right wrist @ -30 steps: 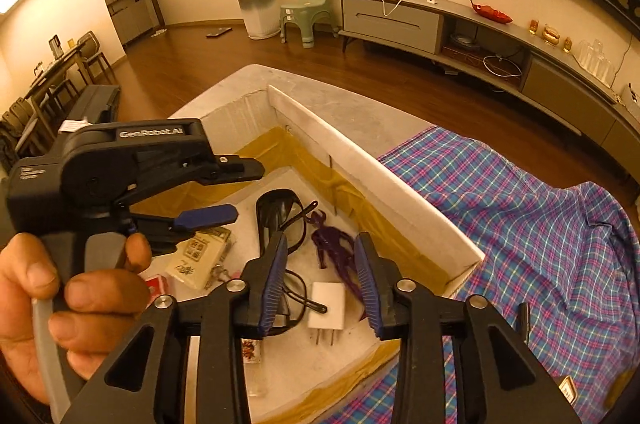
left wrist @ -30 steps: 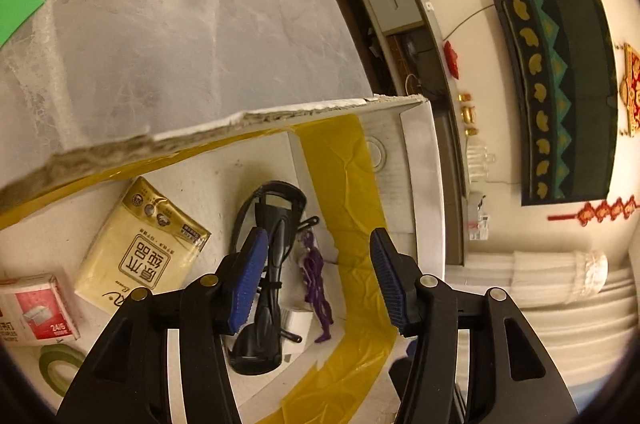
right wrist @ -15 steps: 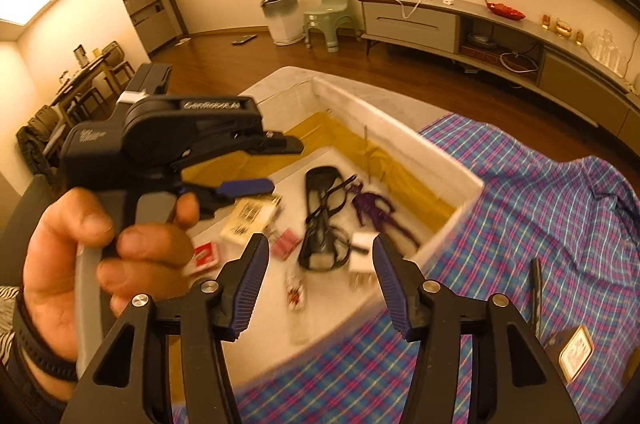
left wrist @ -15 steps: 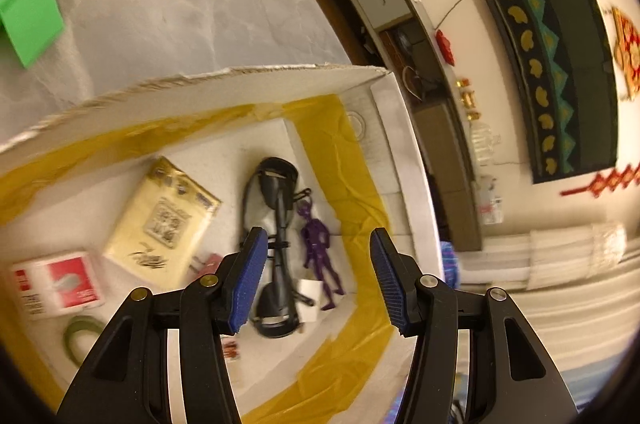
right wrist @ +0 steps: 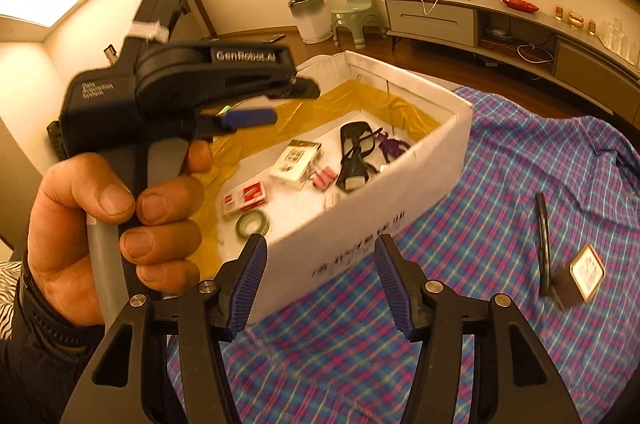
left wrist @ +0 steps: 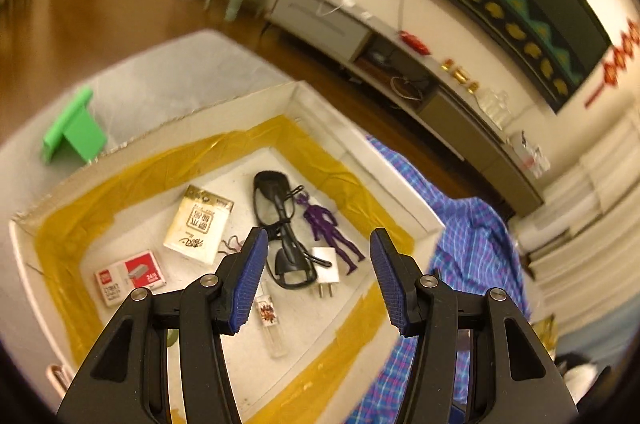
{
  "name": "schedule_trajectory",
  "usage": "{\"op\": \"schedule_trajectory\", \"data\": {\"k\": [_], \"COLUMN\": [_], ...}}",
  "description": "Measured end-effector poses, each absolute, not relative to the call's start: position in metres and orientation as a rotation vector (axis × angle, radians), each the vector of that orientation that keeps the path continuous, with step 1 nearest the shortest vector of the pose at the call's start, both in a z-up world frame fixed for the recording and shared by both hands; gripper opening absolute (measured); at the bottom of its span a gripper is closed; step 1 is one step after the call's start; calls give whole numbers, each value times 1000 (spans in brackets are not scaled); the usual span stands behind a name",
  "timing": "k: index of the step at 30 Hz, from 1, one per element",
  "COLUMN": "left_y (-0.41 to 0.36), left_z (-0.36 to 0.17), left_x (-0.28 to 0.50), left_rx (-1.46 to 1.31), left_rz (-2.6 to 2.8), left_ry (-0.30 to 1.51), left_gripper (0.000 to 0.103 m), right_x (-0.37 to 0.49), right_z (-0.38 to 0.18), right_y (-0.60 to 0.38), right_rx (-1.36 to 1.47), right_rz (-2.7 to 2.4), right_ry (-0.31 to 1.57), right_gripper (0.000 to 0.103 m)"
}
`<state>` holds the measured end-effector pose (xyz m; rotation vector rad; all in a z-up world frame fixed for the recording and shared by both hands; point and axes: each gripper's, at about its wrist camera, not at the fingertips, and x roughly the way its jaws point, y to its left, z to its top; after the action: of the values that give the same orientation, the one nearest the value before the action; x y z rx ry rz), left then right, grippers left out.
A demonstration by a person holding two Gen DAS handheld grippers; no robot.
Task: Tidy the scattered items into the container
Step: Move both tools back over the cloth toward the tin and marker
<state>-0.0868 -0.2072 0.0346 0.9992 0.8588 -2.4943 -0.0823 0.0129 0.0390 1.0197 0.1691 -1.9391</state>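
Note:
A white box lined with yellow tape holds black glasses, a purple figure, a white plug, a tissue pack, a staples box, a clear lighter and a green tape roll. My left gripper is open and empty above the box; it also shows in the right wrist view. My right gripper is open and empty in front of the box. A black pen and a small brown box lie on the plaid cloth to the right.
A green block sits on the grey surface behind the box. A low TV cabinet runs along the far wall, with a green chair and a bin on the wooden floor.
Both grippers have pulled up and back from the box. The right gripper's jaws have opened wider. The purple figure and plug lie in the box.

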Motion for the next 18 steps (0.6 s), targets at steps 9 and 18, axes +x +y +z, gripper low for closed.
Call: {"op": "schedule_trajectory", "data": {"k": [9,18], "left_y": [-175,-162], "left_z": [48,58], "left_x": [-69,-68], "left_rx": [963,935], "left_rz": [-2575,-2606], "left_ry": [657,590], "left_gripper": [56,56], "right_x": [-58,-53], "right_z": [35,26], "right_y": [42,56], "right_rx": [997,1011], "right_rz": [-1881,-1860], "right_ry": [53,-33], "right_gripper": [58,58]}}
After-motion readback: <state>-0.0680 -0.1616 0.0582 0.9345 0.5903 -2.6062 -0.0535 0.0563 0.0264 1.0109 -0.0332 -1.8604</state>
